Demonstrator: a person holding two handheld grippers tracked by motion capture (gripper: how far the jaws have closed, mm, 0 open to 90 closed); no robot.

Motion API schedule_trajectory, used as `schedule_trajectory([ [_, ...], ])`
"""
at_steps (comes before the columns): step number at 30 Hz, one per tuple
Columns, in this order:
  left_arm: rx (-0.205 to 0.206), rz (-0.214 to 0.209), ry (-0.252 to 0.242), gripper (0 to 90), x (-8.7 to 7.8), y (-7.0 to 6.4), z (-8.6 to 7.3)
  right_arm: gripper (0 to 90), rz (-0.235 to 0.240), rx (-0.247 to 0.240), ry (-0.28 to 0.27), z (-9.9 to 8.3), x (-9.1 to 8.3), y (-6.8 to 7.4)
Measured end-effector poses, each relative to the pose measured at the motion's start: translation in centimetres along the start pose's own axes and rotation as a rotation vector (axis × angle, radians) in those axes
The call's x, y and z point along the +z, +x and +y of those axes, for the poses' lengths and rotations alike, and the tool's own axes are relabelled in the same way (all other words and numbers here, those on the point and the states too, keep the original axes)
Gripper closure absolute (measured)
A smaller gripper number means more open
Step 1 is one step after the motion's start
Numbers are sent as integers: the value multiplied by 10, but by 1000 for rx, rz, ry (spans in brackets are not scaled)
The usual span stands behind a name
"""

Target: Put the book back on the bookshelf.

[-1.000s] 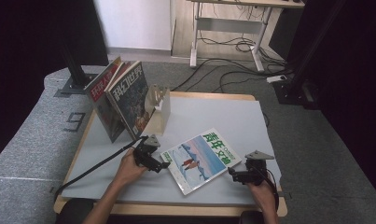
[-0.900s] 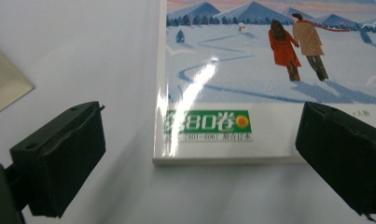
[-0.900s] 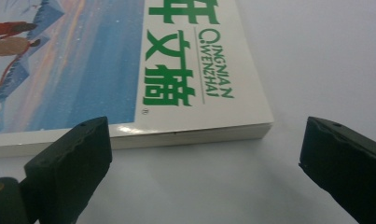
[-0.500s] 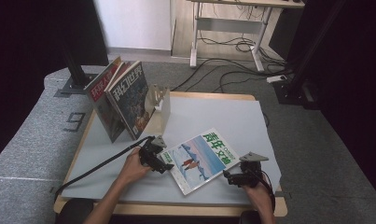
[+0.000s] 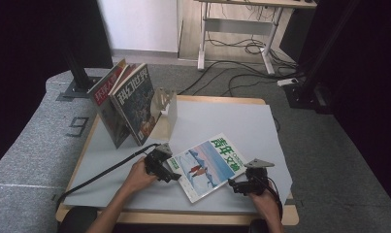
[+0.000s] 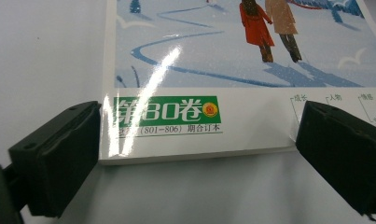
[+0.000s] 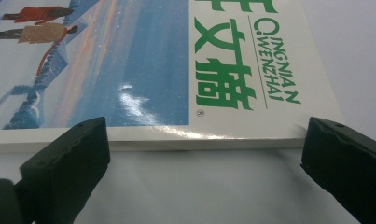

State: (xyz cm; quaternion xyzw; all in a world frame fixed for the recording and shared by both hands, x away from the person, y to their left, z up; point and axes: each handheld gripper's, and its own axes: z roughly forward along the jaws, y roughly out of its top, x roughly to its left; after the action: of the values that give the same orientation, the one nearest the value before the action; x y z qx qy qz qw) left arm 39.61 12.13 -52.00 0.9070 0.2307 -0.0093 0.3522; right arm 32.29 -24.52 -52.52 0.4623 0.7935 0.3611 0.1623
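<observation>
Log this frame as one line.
left gripper: open, at magazine bottom edge | right gripper: open, at its opposite edge | magazine: flat on table

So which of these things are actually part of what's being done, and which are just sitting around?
In use:
- flat magazine
- left gripper, jaws open at its edge
- right gripper, jaws open at its edge

Just lying about:
- upright magazines
- bookstand
- desk behind

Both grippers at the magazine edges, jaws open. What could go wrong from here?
1. The magazine lies flat on the mat; the left gripper may push it rather than get under its edge.
2. The glossy cover may slip in the right gripper.
3. A skewed lift may bend the cover.
</observation>
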Motion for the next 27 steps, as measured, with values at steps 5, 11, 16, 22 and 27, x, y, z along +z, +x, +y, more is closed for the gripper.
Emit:
schedule_trajectory([
  [5,-11,3,-2,7,0,-1,-1,0,12,8,-11,0,0,-2],
  [11,-15,4,8,3,0,-3,-2,0,15,-1,-20,1,1,-3],
  [16,14,30,27,0,0,-10,-4,0,2,-11,-21,3,4,-4],
  [22,29,48,44,8,-1,-16,-6,0,14,-5,-30,6,7,-8],
  [27,35,49,48,14,-2,-19,-8,0,10,-5,-30,9,10,-10],
])
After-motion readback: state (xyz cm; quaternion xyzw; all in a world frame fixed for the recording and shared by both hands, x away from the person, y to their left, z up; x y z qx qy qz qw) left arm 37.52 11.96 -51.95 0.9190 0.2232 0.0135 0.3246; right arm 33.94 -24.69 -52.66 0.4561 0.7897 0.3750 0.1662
